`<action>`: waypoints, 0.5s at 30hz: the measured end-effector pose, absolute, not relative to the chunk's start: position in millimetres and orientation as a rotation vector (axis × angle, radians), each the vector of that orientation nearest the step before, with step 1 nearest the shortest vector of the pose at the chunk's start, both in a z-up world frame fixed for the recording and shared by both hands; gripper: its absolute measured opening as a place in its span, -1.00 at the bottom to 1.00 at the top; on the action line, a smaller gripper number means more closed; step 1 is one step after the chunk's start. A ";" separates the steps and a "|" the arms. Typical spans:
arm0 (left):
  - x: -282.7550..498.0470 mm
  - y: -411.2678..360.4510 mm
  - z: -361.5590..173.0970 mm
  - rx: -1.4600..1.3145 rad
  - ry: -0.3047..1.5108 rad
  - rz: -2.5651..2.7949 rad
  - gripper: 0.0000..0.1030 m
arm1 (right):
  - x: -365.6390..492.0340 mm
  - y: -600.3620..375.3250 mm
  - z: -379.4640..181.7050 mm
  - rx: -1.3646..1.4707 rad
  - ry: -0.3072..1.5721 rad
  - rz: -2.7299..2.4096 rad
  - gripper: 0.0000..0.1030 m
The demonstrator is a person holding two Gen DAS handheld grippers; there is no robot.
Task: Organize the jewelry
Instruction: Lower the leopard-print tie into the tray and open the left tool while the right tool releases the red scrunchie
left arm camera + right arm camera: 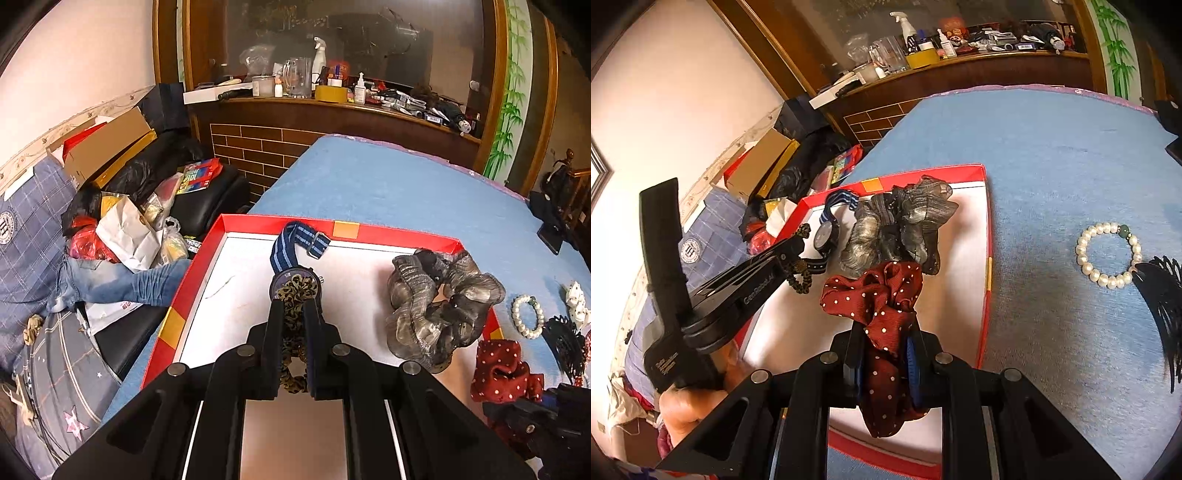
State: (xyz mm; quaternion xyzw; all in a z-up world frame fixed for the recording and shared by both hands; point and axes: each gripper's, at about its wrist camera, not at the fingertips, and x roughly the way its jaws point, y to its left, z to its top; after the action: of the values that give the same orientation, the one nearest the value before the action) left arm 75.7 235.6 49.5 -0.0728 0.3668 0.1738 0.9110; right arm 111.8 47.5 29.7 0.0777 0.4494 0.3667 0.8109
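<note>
Far left of left gripper (294,314): cluttered sofa with jeans and bags, irrelevant. Left gripper pinched tight on small leopard-print fabric scrunchie (295,295), hanging over white floor of shallow red-rimmed cardboard box lid (399,232), inside its left half. Just past fingertips: dark round watch on navy-and-light-blue striped nylon strap (291,243), lying in box, strap end draped onto far rim; scrunchie overlaps watch face in view, contact not clear. Right of gripper: big grey-silver sheer fabric scrunchie (439,306), inside box against right rim.

Right gripper (886,354) clamped narrow on dark-red white-dotted fabric scrunchie (875,295), held over box floor near its close end, just in front of grey scrunchie, possibly touching it. Left gripper seen from side at its left, leopard scrunchie dangling from tips. Right of box, well apart on blue bed cover (1052,129): white pearl bead bracelet with one green bead (1108,254), then black feathery hair piece (1160,291) touching it at frame edge.

Step, judged: both scrunchies over box, drop-off phase. Next: lower, open jaws, release each onto free white floor without burying watch; then back out, reach right for bracelet. Risk: fabric snagging on pads at release.
</note>
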 end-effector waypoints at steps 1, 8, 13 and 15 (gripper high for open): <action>76.2 235.3 48.3 -0.149 0.761 0.359 -0.81 | 113.4 48.7 28.5 0.165 0.964 0.781 -0.60; 79.0 234.4 42.8 -0.147 0.787 0.361 -0.81 | 122.7 60.2 21.6 0.144 0.978 0.752 -0.59; 79.3 235.0 42.0 -0.149 0.794 0.360 -0.81 | 132.2 71.0 18.6 0.120 0.976 0.726 -0.59; 79.7 235.3 41.4 -0.151 0.799 0.360 -0.81 | 135.0 72.2 17.5 0.117 0.975 0.713 -0.59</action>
State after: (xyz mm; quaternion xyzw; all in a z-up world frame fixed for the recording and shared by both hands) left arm 79.7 235.3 41.4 -0.0730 0.3862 0.1740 0.9029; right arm 135.0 72.2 17.5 0.0550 0.4582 0.3352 0.8214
